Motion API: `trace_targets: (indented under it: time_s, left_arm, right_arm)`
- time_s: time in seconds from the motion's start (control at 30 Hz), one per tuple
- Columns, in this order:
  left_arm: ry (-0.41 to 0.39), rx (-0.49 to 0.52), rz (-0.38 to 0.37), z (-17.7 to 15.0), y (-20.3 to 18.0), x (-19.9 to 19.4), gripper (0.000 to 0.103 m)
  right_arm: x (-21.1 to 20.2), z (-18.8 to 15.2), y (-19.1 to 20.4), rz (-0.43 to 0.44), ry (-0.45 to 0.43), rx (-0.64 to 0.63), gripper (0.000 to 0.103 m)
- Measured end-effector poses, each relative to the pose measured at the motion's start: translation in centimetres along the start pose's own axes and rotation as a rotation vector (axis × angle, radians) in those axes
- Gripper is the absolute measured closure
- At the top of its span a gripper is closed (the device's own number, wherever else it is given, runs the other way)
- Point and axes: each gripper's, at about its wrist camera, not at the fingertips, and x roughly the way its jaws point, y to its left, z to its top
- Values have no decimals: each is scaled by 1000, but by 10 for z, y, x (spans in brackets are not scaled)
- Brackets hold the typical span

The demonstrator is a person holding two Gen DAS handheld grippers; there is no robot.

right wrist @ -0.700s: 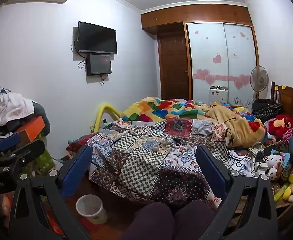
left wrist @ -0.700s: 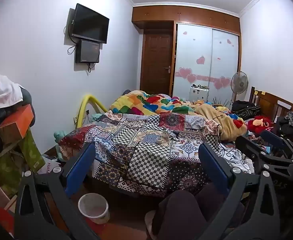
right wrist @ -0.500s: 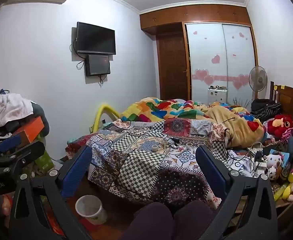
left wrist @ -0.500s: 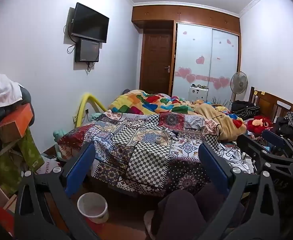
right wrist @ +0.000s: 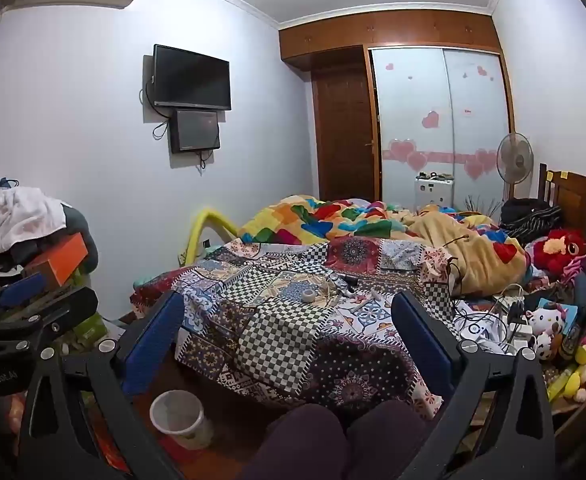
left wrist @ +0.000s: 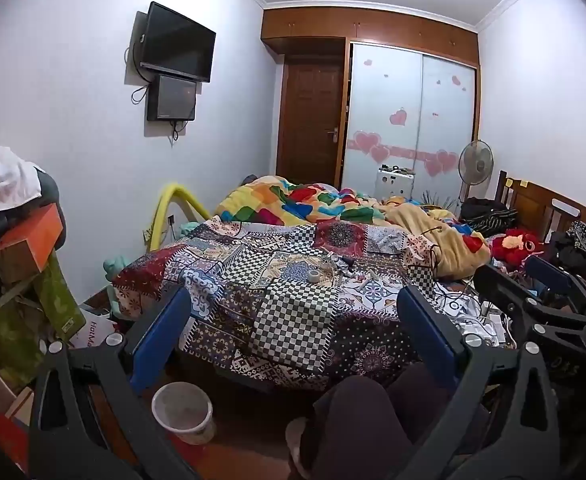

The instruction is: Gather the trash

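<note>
A bed fills the middle of the room, with a bin on the floor before its near left corner. A tape roll lies on the quilt. Behind the bed stand a door and, to its right, a wardrobe; a television hangs on the left wall.

A checkered patchwork quilt, a white bin, and blue-padded tongs.

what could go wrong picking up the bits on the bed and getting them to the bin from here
The small scraps lie on a busy patterned quilt, so some could be missed. Cables sprawl at the quilt's right edge, and the open right gripper might snag one. The bin sits on the floor by the person's knees, so dropped bits may miss it or a leg may tip it.
</note>
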Motion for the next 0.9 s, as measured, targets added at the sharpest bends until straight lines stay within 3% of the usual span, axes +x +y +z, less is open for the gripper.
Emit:
trace_targets:
  time_s: [0.9]
  left_arm:
    - [-1,23,-7,-3,-8,-3,0]
  right_arm:
    - [-6,4,-8,-1,-7,-1,0]
